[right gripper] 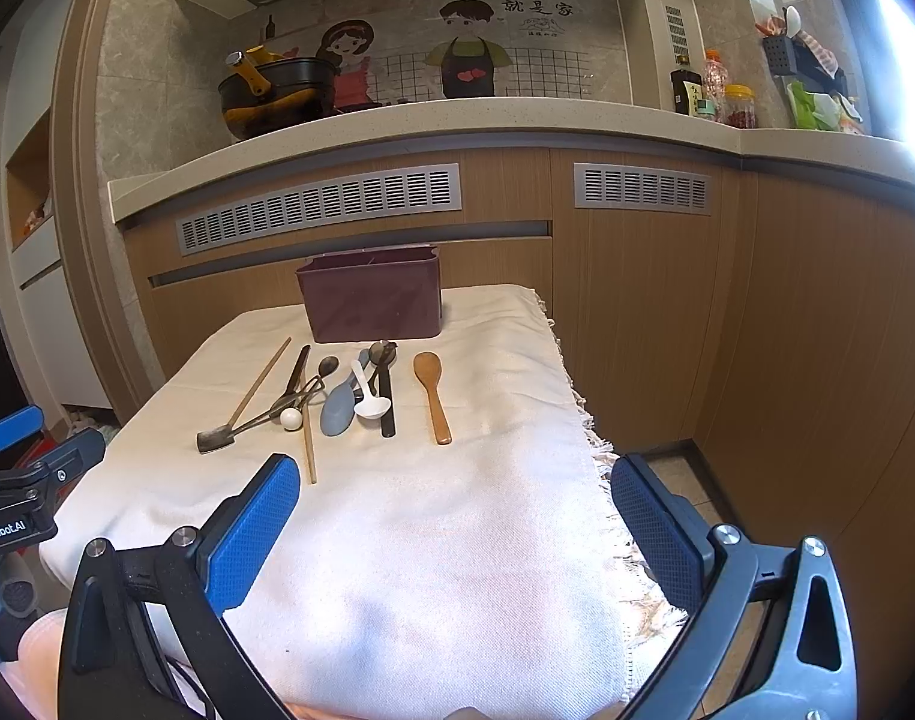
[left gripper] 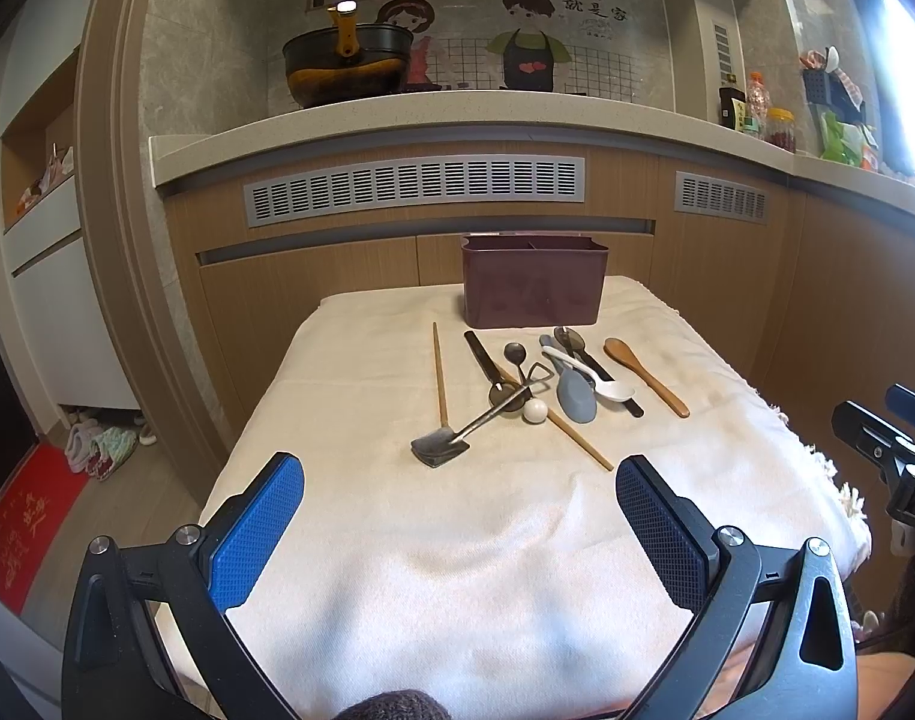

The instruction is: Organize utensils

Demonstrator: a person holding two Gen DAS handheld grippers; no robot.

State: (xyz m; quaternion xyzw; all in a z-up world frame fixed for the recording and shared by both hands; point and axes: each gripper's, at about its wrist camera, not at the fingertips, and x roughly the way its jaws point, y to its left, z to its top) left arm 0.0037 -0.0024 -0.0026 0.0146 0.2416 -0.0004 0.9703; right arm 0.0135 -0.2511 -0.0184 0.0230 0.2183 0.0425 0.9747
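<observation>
A dark red utensil holder [left gripper: 534,281] [right gripper: 373,297] stands at the far end of a cream-clothed table [left gripper: 457,540]. In front of it lie a metal spatula [left gripper: 442,449] [right gripper: 216,438], two wooden chopsticks [left gripper: 440,375] [right gripper: 308,444], a grey spoon [left gripper: 576,396] [right gripper: 337,408], a white spoon [left gripper: 607,384] [right gripper: 370,402], a wooden spoon [left gripper: 646,377] [right gripper: 432,393], dark spoons [left gripper: 514,354] and a small white ball [left gripper: 535,411] [right gripper: 290,418]. My left gripper [left gripper: 460,474] is open and empty, short of the spatula. My right gripper [right gripper: 455,477] is open and empty, near the table's right edge.
A kitchen counter [left gripper: 397,120] with a black and yellow pot [left gripper: 346,63] runs behind the table. Bottles and jars [right gripper: 721,96] stand on its right. The cloth's fringed right edge [right gripper: 595,438] hangs over the floor. Shoes and a red mat [left gripper: 31,516] lie at left.
</observation>
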